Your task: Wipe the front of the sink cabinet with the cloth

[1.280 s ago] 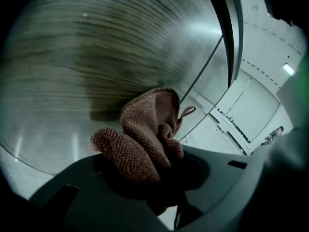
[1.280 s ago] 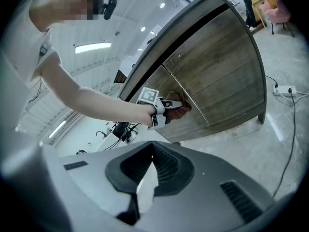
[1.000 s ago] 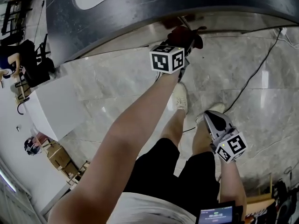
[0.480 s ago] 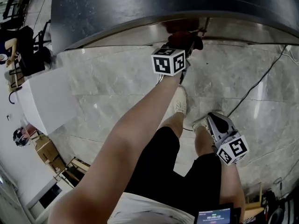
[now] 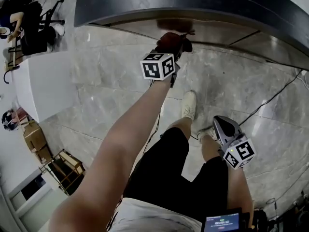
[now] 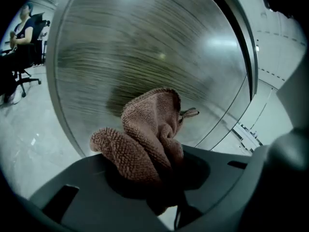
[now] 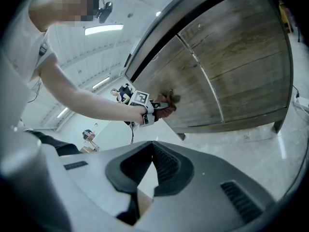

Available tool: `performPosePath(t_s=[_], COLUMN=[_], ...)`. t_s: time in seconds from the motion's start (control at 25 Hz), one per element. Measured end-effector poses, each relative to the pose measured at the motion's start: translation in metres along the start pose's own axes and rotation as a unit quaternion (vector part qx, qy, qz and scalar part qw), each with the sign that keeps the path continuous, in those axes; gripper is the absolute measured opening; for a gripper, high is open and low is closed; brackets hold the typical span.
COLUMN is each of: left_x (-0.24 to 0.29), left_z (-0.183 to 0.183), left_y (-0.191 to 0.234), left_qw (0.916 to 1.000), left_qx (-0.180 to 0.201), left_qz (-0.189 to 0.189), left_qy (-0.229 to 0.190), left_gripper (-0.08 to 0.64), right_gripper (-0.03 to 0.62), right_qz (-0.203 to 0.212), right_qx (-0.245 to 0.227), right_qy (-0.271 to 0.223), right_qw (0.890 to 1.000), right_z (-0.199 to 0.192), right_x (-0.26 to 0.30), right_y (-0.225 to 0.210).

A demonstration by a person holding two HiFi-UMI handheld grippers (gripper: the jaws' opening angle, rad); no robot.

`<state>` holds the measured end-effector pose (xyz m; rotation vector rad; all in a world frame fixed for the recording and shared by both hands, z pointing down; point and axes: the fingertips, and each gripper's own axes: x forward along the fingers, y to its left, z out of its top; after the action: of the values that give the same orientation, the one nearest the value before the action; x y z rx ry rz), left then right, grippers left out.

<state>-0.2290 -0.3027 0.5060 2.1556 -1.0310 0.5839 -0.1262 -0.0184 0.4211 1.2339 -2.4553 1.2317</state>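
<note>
Two jaws of my left gripper [image 6: 155, 180] clamp the bunched pinkish-brown terry cloth [image 6: 145, 139], which sits against the brushed wood-grain front of the sink cabinet [image 6: 145, 42]. I judge I'm mid-wipe. Next I should slide sideways under steady pressure. My left arm is stretched forward. My right gripper [image 5: 218, 123] hangs by my leg, jaws together and empty.

— What is the person wearing?
— Black shorts [image 5: 164, 178], a white short-sleeved top [image 7: 29, 42] and a pale shoe [image 5: 188, 105].
— And the tools?
— The left gripper [image 6: 159, 187] has a dark grey moulded shell, and a thin black cable [image 7: 131, 132] hangs from it. The right gripper [image 7: 152, 153] is lighter grey with ribbed black pads [image 7: 166, 166]. Each carries a white marker cube [image 5: 158, 65] printed with black squares.
</note>
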Motion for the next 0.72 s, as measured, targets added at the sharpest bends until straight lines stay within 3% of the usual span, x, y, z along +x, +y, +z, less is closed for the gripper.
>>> performPosePath(t_s=[0.36, 0.72], left_x=[-0.062, -0.079], left_z=[0.009, 0.019], left_y=[0.102, 0.144], left_qw=[0.9967, 0.9922], left_qx=[-0.024, -0.009], left_qz=[0.070, 0.111], left_qy=[-0.032, -0.055], left_gripper=[0.112, 0.112], right_gripper=[0.012, 0.012], right_qz=[0.026, 0.052], right_qx=[-0.025, -0.039], right_qy=[0.011, -0.007], right_qw=[0.999, 0.998], right_z=[-0.010, -0.026], right_x=[0.030, 0.059], right_y=[0.018, -0.009])
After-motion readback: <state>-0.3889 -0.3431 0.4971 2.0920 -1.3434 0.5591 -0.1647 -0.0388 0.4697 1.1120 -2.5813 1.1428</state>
